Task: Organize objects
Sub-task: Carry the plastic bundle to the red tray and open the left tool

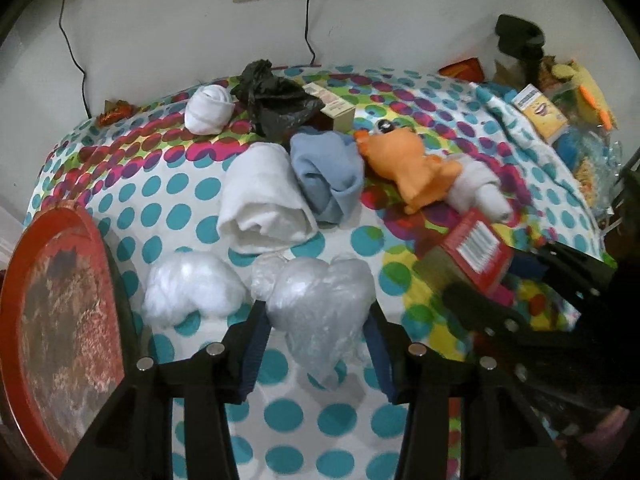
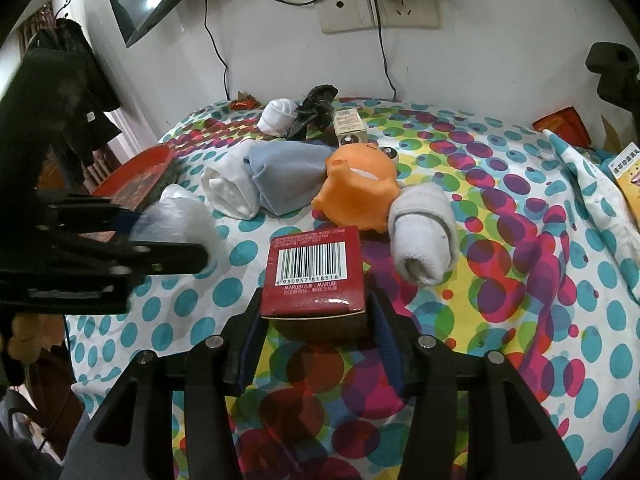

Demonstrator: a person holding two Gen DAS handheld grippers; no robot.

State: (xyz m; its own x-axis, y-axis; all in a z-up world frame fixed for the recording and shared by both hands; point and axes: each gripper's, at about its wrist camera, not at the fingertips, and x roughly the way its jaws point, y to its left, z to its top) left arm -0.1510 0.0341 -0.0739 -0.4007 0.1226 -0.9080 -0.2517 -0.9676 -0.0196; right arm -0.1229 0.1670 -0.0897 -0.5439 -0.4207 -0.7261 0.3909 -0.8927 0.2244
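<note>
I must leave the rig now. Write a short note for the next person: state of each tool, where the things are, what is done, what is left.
Left tool: shut on the clear plastic bag, low over the dotted sheet.
Right tool: shut on the red box, barcode side up.
On the sheet: second clear bag, white rolled cloth, blue cloth, orange toy, grey sock roll, white sock ball, black bag, beige carton. Red tray stands at the left edge.
Done: both items gripped, neither placed.
Left: place both, then sort the rest. The destination is not visible.
</note>
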